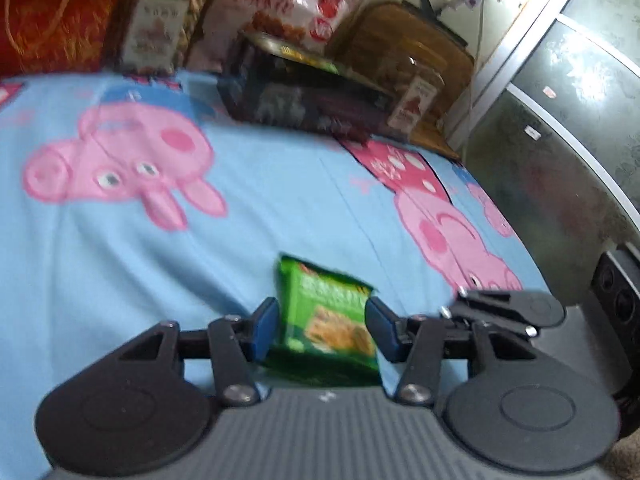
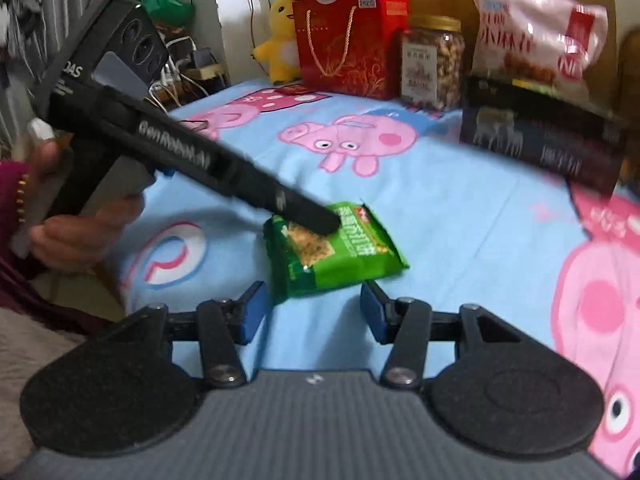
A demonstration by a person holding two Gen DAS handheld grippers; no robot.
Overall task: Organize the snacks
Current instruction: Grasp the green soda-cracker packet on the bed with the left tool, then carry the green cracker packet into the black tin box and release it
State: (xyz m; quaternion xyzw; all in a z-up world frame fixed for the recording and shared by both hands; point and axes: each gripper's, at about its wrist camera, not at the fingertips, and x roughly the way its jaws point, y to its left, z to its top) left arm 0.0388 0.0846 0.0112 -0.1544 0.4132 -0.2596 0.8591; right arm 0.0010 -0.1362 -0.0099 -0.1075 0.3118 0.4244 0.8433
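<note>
The green snack packet [image 1: 328, 320] lies on the bed, on a blue sheet [image 1: 160, 264] printed with pink pigs. In the left wrist view it sits between the two blue pads of the left gripper [image 1: 322, 330]. The left pad appears to touch its edge, but at the right pad a small gap seems to remain, so I cannot tell if the packet is really clamped. The picture is blurred by motion and the lower end of the packet is hidden behind the gripper body. At the far edge of the bed stand a red gift bag [image 1: 52, 16], a jar of nuts [image 1: 164, 20], a pink and white snack bag [image 1: 288, 0] and a dark box [image 1: 304, 96]; their labels are too blurred to read.

In the right wrist view the same packet [image 2: 340, 256] lies flat on the sheet, and the tip of the left gripper [image 2: 320, 220] covers its upper left part, so the contact there is hidden. A hand [image 2: 76, 232] holds the left tool from the left side, and the tool slopes down toward the packet. The right gripper [image 2: 314, 308] stands half open with nothing between its pads, just before the near edge of the packet. A yellow plush duck [image 2: 280, 36] sits beside the red gift bag [image 2: 348, 44].
</note>
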